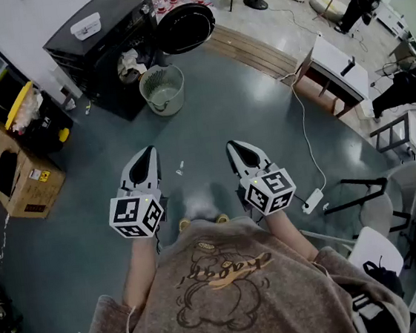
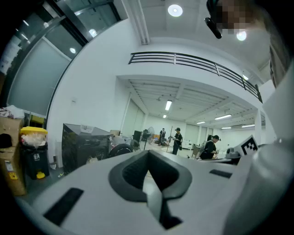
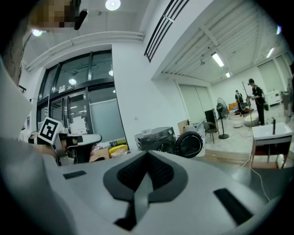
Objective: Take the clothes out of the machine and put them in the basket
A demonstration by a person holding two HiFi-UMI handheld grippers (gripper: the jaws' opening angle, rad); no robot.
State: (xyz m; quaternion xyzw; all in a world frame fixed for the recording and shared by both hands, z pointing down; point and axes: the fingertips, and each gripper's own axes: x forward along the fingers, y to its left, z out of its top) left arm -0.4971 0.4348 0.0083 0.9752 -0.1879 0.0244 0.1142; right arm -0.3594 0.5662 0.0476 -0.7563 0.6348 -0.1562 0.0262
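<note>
We hold both tools level over the grey-green floor (image 1: 224,115), well apart from the machine. The white-and-black left gripper (image 1: 147,154) has its jaws pressed together on nothing, and so has the matching right gripper (image 1: 235,148). Pale clothes (image 1: 130,62) lie in the open mouth of the black front-loading washing machine (image 1: 116,16), with the round pale-green plastic basket (image 1: 165,108) just beside it

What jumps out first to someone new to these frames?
The left gripper and right gripper, both shut and empty, side by side at the head view's lower centre. Ahead, top left, the black washer stands with its round door swung open, clothes showing at the mouth and a basket on the floor just in front.
</note>
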